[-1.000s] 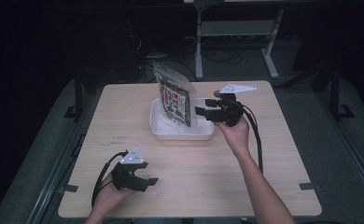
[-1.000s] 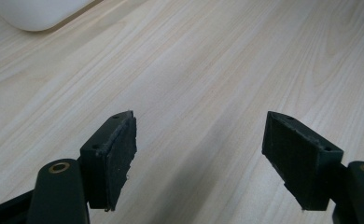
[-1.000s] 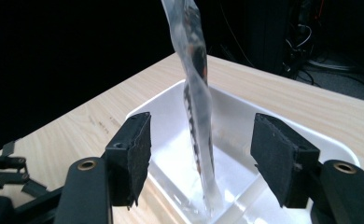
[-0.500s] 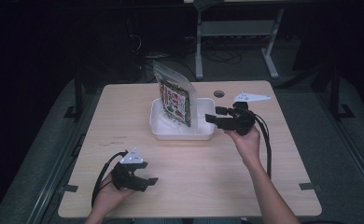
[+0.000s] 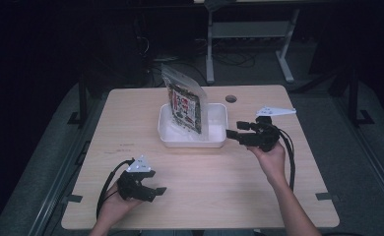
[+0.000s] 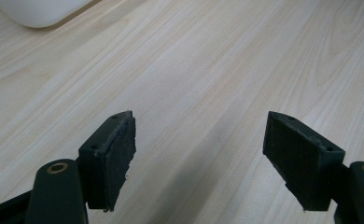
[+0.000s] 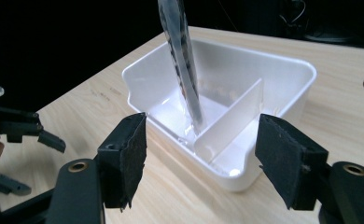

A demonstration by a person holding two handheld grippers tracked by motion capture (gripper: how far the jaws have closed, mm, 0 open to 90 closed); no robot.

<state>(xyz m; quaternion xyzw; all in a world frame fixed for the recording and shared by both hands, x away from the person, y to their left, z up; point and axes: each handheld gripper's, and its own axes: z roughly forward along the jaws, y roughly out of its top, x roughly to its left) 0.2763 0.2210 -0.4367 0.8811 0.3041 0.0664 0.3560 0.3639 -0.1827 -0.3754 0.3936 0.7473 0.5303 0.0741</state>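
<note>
Your left gripper [image 5: 153, 189] sits low at the near left of the table [image 5: 131, 123], held in your left hand [image 5: 113, 204]. Its fingers [image 6: 112, 158] stand wide apart with bare wood between them, and they grip nothing. A corner of the white tray [image 6: 35, 11] shows at the top left of the left gripper view, well apart from the fingers.

Your right gripper [image 5: 232, 133] is held above the table just beside the tray's [image 5: 217, 142] right end, pointing toward it. Your right hand [image 5: 271, 157] supports it from below. Its fingers [image 7: 126, 158] are also spread wide and hold nothing. In the right gripper view the tray [image 7: 292, 70] lies just ahead of the fingers, apart from them.

The tray sits near the table's centre, slightly toward the far edge. A divider [image 7: 231, 121] splits it into compartments. The pouch [image 5: 185, 105] stands roughly upright inside the tray, rising well above its rim. In the right gripper view the pouch [image 7: 182, 60] appears edge-on, with its lower edge resting against the tray floor beside the divider. A round hole [image 5: 231, 98] lies in the table beyond the tray.
</note>
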